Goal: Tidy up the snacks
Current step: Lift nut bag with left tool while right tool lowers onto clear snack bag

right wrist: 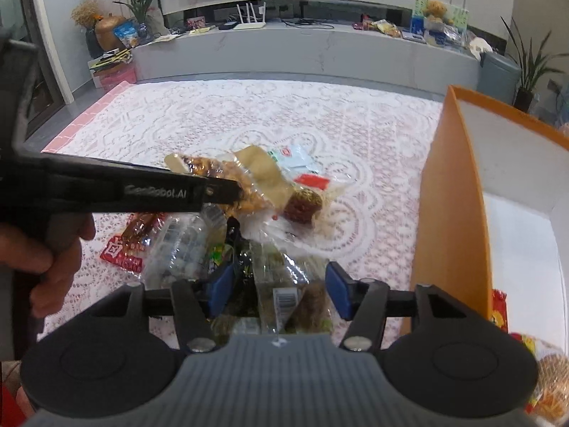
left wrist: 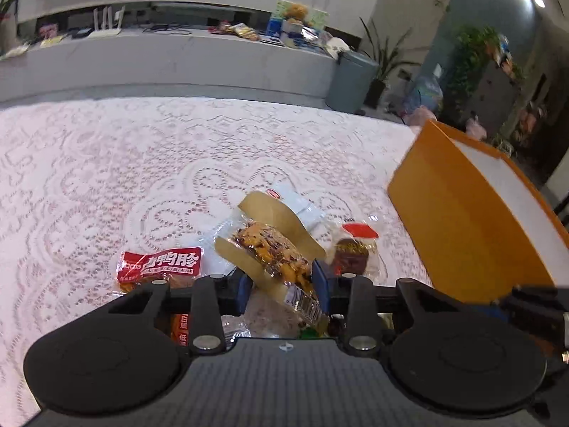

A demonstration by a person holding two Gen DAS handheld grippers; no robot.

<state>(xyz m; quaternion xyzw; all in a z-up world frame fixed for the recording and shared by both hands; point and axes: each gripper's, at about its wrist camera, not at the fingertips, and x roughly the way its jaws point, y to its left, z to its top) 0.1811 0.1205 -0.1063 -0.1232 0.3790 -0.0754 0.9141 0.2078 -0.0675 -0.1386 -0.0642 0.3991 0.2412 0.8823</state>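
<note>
Left wrist: left gripper (left wrist: pixel 282 283) jaws spread astride clear snack pack (left wrist: pixel 268 245) lying on lace-covered table (left wrist: pixel 106 163); pads not visibly pressing. Right wrist: right gripper (right wrist: pixel 279 290) jaws spread over green packets (right wrist: pixel 274 284); orange box (right wrist: pixel 451 213) just beside.

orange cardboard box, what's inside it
The orange cardboard box has a white lining; red and yellow snack packets lie at its near end. The near wall and the tool's body hide the rest.

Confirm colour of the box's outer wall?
Orange box, white inside; clearest in the right wrist view.
</note>
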